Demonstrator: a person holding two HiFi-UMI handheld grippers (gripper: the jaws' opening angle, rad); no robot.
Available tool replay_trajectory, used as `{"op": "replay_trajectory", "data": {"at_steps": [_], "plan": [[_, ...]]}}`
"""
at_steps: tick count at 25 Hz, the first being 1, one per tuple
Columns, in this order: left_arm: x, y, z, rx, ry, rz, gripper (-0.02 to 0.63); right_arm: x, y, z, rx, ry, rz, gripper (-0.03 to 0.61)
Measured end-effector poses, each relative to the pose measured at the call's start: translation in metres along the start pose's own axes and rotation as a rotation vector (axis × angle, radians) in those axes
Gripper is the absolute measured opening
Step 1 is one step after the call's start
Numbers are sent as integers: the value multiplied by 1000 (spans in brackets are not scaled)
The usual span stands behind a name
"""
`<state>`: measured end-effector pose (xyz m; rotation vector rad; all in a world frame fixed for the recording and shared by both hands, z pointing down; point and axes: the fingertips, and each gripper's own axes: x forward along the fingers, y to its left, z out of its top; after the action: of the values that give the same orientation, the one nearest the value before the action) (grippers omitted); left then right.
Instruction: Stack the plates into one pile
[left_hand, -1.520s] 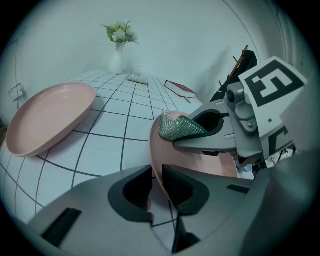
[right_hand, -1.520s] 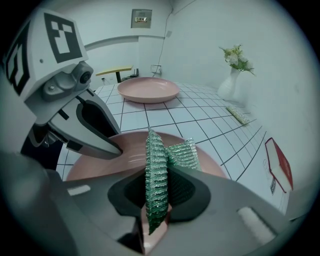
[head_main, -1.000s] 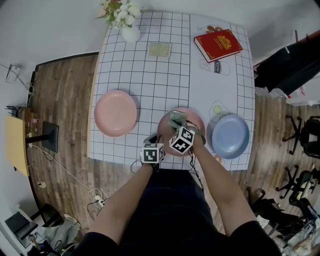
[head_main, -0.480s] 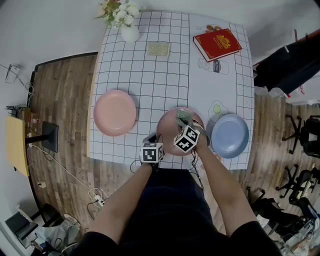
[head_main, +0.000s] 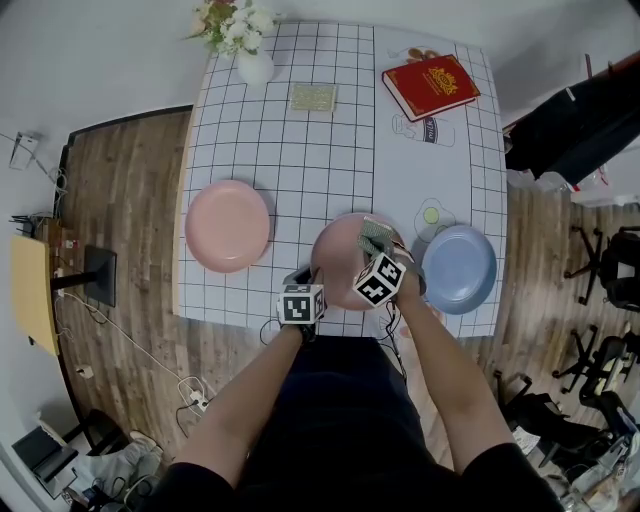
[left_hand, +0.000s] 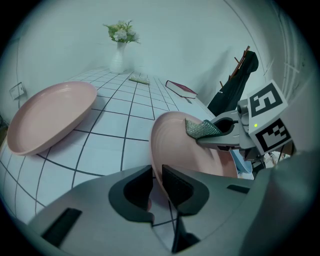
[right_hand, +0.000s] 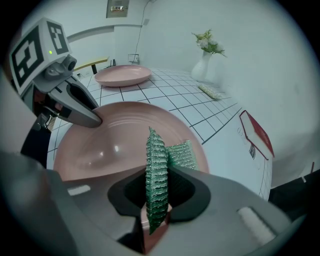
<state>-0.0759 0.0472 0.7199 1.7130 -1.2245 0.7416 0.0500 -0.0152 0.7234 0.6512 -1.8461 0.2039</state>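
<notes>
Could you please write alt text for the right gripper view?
The right hand-held gripper pinches a green mesh cloth over the nearest pink plate, whose rim the left hand-held gripper clamps at upper left. Behind, on a grid-patterned table, sit a second pink plate, a flower vase and a red book.

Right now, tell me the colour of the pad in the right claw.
The pad is green; clearest in the right gripper view.

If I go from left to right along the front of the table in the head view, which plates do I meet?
pink plate on the left → pink plate in the middle → blue plate
</notes>
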Motion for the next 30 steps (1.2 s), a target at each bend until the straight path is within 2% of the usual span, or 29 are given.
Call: {"op": "replay_trajectory", "data": {"at_steps": [22,30], "plan": [[0,1,-1,-2,-1,0,57,-13,4,-27,56,12,-31,78],[1,1,-1,-8,-3,-1,57,-12,3,-23,70,-25,2,78]]}}
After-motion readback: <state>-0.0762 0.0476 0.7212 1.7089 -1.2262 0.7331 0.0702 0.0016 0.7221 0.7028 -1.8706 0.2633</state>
